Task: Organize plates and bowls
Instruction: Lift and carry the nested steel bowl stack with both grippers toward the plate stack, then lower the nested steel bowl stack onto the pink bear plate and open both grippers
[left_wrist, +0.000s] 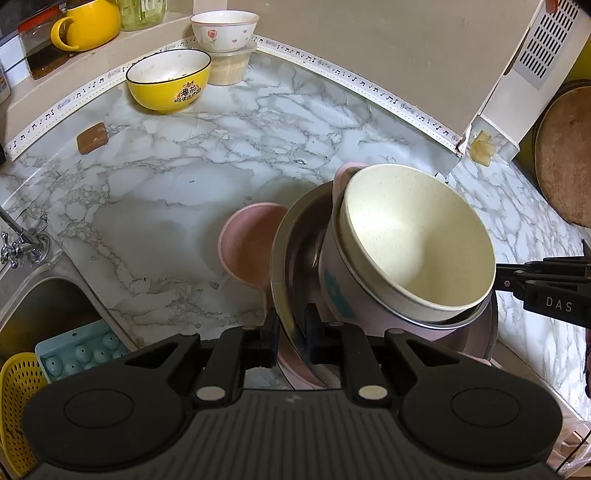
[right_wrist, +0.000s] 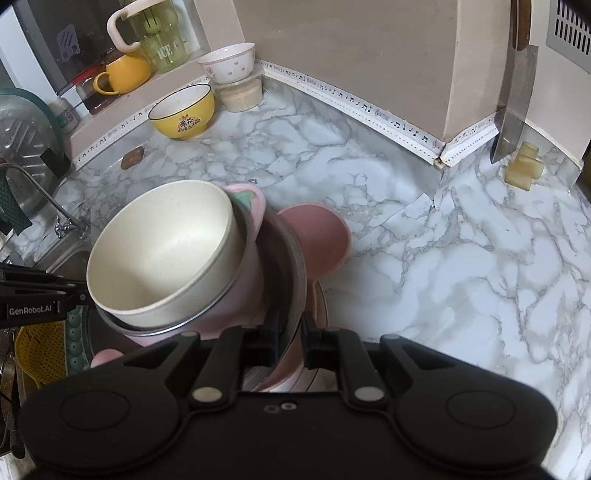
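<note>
The marble counter (left_wrist: 177, 192) filled both views, and every place below is given from the stack of dishes carried above it. The stack was seen tilted: a steel basin (left_wrist: 291, 236) at the outside, a pink bowl (left_wrist: 334, 295) with a blue print inside it, and a cream bowl (left_wrist: 417, 251) nested on top, its mouth open to the cameras. A pink dish (left_wrist: 247, 243) was seen just beyond the basin, low over the counter; whether it was resting there could not be told.

The left gripper (left_wrist: 291, 332) was closed almost fully on the basin's rim on one side, and the right gripper (right_wrist: 290, 332) was clamped the same way on the opposite rim. Each was caught from the side in the other's view.

Well behind the stack, a yellow bowl (left_wrist: 168, 85) stood against the wall strip, with a white bowl (left_wrist: 224, 31) set on a lidded tub (left_wrist: 231, 64) beside it.

Only the left view showed a round wooden board (left_wrist: 565, 155) far to the stack's right and a blue egg tray (left_wrist: 79, 354) in the sink (left_wrist: 44, 302). Only the right view showed a cleaver (right_wrist: 515, 103) hung on the wall and a green jug (right_wrist: 159, 33) on the ledge.
</note>
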